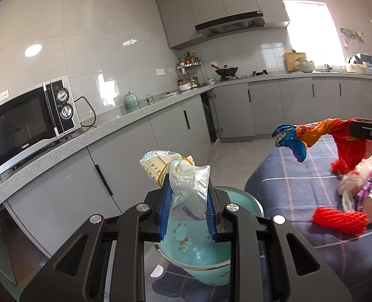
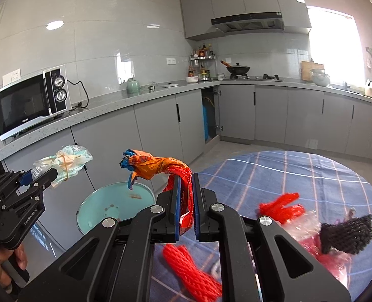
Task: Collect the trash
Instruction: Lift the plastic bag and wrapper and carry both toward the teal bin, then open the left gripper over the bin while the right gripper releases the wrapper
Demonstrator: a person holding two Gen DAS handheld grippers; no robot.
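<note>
Two pieces of trash are in the air at once, and the round pale-blue enamel basin (image 2: 115,202) beside the bench (image 2: 299,176) is the place to judge everything from. The left gripper (image 1: 186,202) has its jaws clamped on a crumpled clear plastic bag with a yellow rubber band (image 1: 178,176), held above the basin's near rim. The right gripper (image 2: 186,201) has its jaws clamped on a twisted red, orange and blue foil wrapper (image 2: 158,167), whose blue tip hangs over the basin's far side while the jaws themselves sit above the bench edge, just right of the basin.

To drop cleanly, I would bring each load over the middle of the basin before parting the jaws, one gripper at a time so they do not meet. The wrapper is long and light; it may drift or cling to the pads, so lower it close to the bowl first. The bag looks soft and should fall straight. Red foam netting (image 2: 196,274), a black net piece (image 2: 347,234) and clear film (image 2: 309,226) lie on the bench, right of the basin, not yet collected.
</note>
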